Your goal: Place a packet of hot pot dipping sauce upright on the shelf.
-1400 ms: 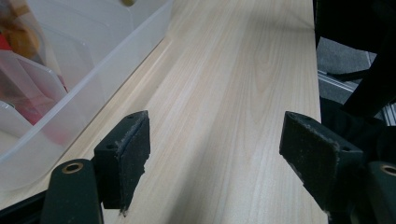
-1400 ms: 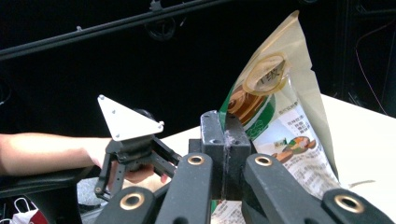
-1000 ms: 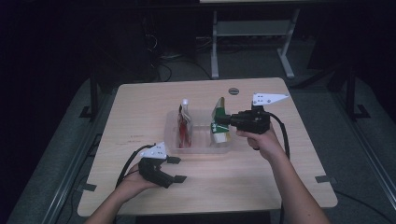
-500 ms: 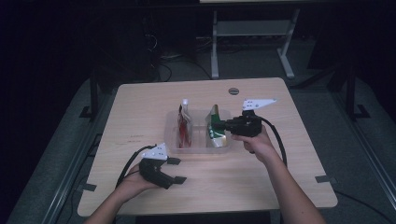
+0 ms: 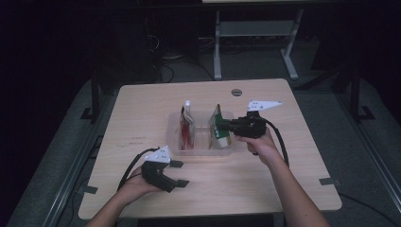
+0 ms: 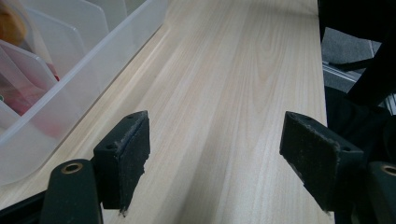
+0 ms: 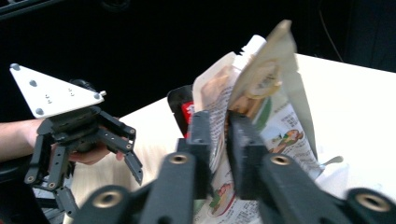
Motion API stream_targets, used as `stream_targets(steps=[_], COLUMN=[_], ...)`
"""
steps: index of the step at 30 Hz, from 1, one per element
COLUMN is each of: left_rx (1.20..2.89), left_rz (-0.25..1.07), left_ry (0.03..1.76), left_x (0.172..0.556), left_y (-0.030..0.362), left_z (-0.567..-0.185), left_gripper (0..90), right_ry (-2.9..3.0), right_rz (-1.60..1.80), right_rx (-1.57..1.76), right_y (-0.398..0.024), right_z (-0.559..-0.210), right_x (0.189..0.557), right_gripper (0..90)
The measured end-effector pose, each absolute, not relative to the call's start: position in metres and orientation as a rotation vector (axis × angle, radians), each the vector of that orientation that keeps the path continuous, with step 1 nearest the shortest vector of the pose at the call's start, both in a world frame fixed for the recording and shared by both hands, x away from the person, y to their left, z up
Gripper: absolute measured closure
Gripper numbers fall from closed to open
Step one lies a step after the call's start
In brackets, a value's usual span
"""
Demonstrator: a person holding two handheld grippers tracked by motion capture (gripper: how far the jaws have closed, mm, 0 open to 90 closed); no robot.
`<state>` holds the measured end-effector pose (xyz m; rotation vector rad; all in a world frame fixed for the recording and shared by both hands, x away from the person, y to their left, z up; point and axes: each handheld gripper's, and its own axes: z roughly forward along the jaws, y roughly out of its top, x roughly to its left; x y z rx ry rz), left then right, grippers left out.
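A clear plastic bin (image 5: 201, 150) with dividers sits at the table's centre. A red pouch (image 5: 187, 130) stands in its left slot and a green and white pouch (image 5: 218, 127) in its right slot. My right gripper (image 5: 222, 125) reaches in level from the right at the green pouch's top. In the right gripper view the pouch (image 7: 275, 107) is between the jaws (image 7: 219, 140), which have just been opening; a narrow gap shows and the pads look slack on it. My left gripper (image 5: 179, 173) rests on the table's near left, open and empty (image 6: 215, 154).
The bin's near wall (image 6: 70, 93) lies just left of my left gripper's jaws. Bare wooden table (image 5: 142, 109) surrounds the bin. A round cable hole (image 5: 236, 91) is at the back. A metal stand (image 5: 255, 42) is on the floor behind the table.
My right gripper has sunk with the green pouch, lowering it into the bin's right slot, and its jaws have parted a little. The left gripper has not moved.
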<state>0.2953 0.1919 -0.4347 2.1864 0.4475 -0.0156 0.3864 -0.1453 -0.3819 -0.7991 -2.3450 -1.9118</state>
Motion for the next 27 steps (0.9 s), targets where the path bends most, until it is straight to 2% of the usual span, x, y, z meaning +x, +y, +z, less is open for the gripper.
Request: stream_targets(steps=[4, 6, 9, 11, 17, 27], left_rx=[2.181, 2.179, 2.186, 2.192, 2.221, 2.257], left_rz=[-0.012, -0.006, 0.004, 0.006, 0.028, 0.094], left_ry=[0.458, 0.464, 0.460, 0.468, 0.466, 0.511], left_x=[0.296, 0.297, 0.299, 0.299, 0.294, 0.276], left_y=[0.193, 0.194, 0.195, 0.196, 0.201, 0.224], left_z=[-0.434, -0.433, -0.433, -0.432, -0.427, -0.425], left_gripper=[23.6, 23.6, 23.6, 23.6, 22.9, 22.4], right_ry=[-2.417, -2.472, -2.515, -2.579, -2.728, -2.805], right_rz=[-1.900, -1.897, -1.877, -1.840, -1.747, -1.620], right_rx=[-0.880, -0.933, -0.982, -0.972, -0.943, -1.002], right_y=[-0.148, -0.151, -0.159, -0.163, -0.180, -0.208], right_z=[-0.379, -0.376, -0.371, -0.370, -0.371, -0.396], right_x=[0.383, 0.379, 0.372, 0.365, 0.339, 0.308], right_gripper=[58.6, 44.1, 31.9, 27.0, 20.9, 19.7])
